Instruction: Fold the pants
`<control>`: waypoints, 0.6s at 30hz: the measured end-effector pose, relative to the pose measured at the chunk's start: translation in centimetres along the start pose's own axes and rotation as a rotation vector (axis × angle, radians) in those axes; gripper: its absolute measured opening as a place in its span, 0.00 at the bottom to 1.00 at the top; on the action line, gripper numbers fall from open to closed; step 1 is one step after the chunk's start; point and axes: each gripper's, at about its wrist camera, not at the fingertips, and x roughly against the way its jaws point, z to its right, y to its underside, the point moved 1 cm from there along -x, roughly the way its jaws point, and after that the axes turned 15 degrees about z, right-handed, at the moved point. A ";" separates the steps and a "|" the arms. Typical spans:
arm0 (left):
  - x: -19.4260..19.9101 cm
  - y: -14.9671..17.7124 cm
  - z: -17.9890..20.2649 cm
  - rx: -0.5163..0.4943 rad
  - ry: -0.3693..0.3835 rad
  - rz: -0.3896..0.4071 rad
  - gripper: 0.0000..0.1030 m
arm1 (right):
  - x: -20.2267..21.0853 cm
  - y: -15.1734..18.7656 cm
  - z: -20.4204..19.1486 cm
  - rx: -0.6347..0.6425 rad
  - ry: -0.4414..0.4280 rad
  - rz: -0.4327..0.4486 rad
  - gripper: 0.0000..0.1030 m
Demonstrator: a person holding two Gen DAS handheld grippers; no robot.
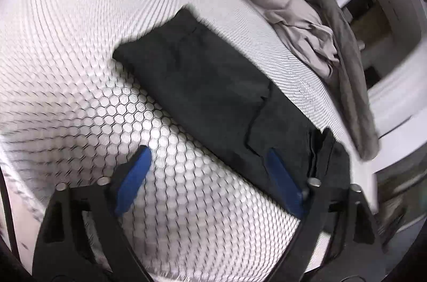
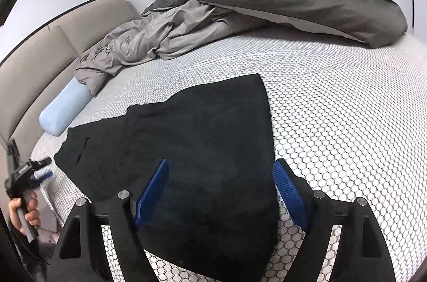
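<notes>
The black pants [image 2: 186, 138] lie folded flat on the hexagon-patterned mattress [image 2: 333, 108]. My right gripper [image 2: 221, 162] hovers over their near end, open, blue pads wide apart and pressing on nothing. In the left wrist view the pants [image 1: 202, 84] run diagonally, with a folded layer edge near the right finger. My left gripper [image 1: 208, 150] is open at their near edge, one finger [image 1: 136, 175] over bare mattress [image 1: 80, 55], the other over the cloth. The right wrist view also shows the left gripper [image 2: 40, 170] beside the pants' left end, held by a hand [image 2: 26, 212].
A crumpled grey duvet [image 2: 240, 15] covers the far part of the bed; it also shows as the duvet [image 1: 307, 23] in the left wrist view. A light blue pillow [image 2: 64, 111] lies against the beige headboard [image 2: 40, 60]. The bed's edge runs along the left.
</notes>
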 end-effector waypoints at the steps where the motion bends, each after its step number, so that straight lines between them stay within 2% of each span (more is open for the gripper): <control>1: -0.8 -0.3 -0.6 0.027 -0.008 0.005 0.70 | 0.0 0.0 -0.1 0.006 0.002 -0.002 0.79; 3: -2.2 -1.3 -1.1 0.066 -0.032 0.027 0.63 | 0.1 0.1 -0.2 0.021 0.005 0.002 0.79; 5: -3.2 -2.3 -1.1 0.091 -0.057 0.051 0.47 | 0.4 -0.1 -0.2 0.025 -0.002 0.013 0.79; 6: -3.6 -2.6 -1.4 0.111 -0.081 0.055 0.30 | 0.6 -0.2 -0.2 0.023 -0.004 0.018 0.79; 7: -4.1 -3.0 -1.8 0.139 -0.104 0.057 0.18 | 0.7 -0.3 -0.2 0.020 -0.008 0.023 0.79; 9: -4.3 -3.5 -1.5 0.142 -0.118 0.078 0.08 | 0.9 -0.5 0.0 0.021 0.002 0.033 0.79; 11: -3.7 -3.8 0.7 0.036 -0.150 0.142 0.05 | 1.1 -0.7 0.4 0.013 0.012 0.039 0.79; 13: -2.3 -4.1 3.8 -0.069 -0.151 0.214 0.03 | 1.3 -0.9 0.8 -0.003 0.015 0.047 0.79; 15: 0.1 -3.7 7.8 -0.141 -0.091 0.264 0.03 | 1.7 -1.2 1.0 -0.006 0.020 0.058 0.79; 18: 1.7 -2.6 15.2 -0.221 0.083 0.269 0.03 | 2.3 -1.4 1.2 0.016 0.038 0.073 0.79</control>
